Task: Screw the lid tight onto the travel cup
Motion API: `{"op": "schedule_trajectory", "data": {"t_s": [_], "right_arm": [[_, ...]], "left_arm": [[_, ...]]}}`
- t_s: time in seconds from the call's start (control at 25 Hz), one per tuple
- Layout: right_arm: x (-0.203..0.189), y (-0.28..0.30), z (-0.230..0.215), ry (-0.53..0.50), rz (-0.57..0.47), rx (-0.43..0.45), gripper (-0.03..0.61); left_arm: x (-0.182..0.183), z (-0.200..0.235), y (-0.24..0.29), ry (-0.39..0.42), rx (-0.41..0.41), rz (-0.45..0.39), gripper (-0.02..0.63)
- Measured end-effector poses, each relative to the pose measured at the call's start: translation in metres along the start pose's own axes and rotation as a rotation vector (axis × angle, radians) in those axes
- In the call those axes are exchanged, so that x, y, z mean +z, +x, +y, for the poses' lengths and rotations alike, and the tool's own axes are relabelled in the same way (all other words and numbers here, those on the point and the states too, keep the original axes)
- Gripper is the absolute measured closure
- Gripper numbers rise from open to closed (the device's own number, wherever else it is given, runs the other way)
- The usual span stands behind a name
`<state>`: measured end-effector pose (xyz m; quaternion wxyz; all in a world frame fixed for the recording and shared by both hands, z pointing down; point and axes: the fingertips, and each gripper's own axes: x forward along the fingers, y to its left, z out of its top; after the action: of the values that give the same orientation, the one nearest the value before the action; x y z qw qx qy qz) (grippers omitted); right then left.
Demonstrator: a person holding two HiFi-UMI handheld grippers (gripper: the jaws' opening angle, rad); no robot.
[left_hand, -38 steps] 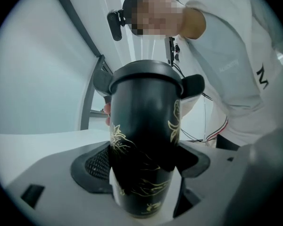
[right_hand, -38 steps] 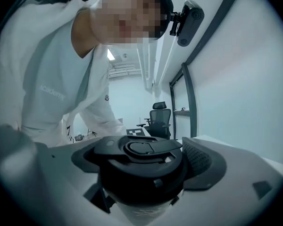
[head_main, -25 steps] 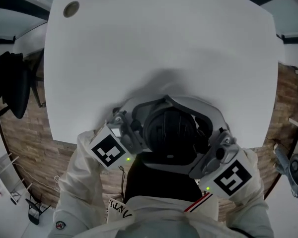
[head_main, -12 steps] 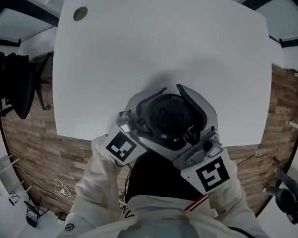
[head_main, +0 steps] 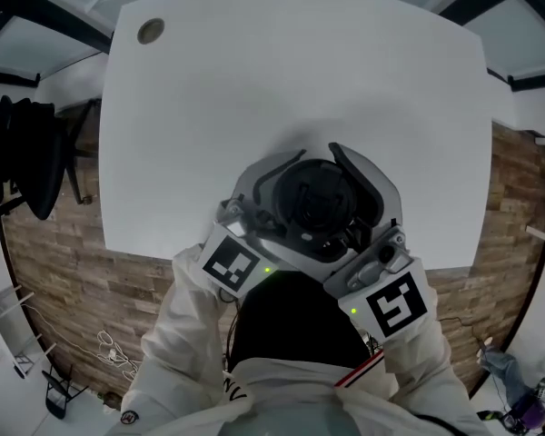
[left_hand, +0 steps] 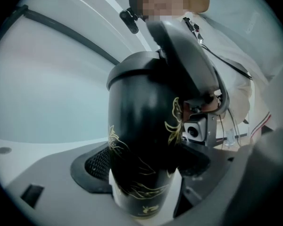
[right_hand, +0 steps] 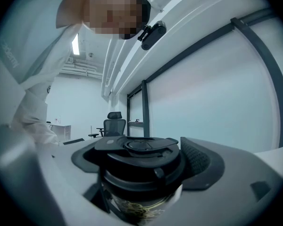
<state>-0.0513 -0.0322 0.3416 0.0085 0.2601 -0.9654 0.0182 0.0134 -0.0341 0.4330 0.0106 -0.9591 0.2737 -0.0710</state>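
Note:
A black travel cup (left_hand: 141, 149) with gold line drawings is held upright at the table's near edge. My left gripper (left_hand: 142, 175) is shut on the cup's lower body, with a ribbed pad against each side. The black lid (right_hand: 140, 155) sits on top of the cup, and my right gripper (right_hand: 141, 166) is shut around its rim. From the head view I look straight down on the lid (head_main: 322, 203). The left gripper (head_main: 286, 212) comes in from the lower left and the right gripper (head_main: 352, 209) from the lower right. The cup's base is hidden.
The white table (head_main: 300, 80) stretches away beyond the cup, with a round cable hole (head_main: 150, 31) at its far left corner. A dark office chair (head_main: 18, 162) stands left of the table on the brick-patterned floor (head_main: 54, 262). The person's white sleeves (head_main: 177, 352) are below the grippers.
Both grippers and the cup have shifted forward, more over the table's near edge. The right gripper has swung a little around the lid. Both grips are unchanged.

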Motion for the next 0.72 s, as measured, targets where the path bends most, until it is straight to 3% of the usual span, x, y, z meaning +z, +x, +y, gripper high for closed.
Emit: {"op": "schedule_trajectory", "data": {"t_s": [0.32,0.56,0.72], "right_arm": [[0.000,0.041,-0.060,-0.036,0.021,0.032,0.107],[0.002,0.046,-0.064,-0.025,-0.008,0.039,0.107],[0.000,0.049,-0.063,-0.033,0.003,0.035,0.107]], "left_arm": [[-0.002,0.068,0.038,-0.004,0.040,-0.001,0.219],[-0.003,0.073,0.040,0.003,0.043,-0.003,0.219],[-0.004,0.074,0.039,-0.039,0.042,0.001,0.219]]}}
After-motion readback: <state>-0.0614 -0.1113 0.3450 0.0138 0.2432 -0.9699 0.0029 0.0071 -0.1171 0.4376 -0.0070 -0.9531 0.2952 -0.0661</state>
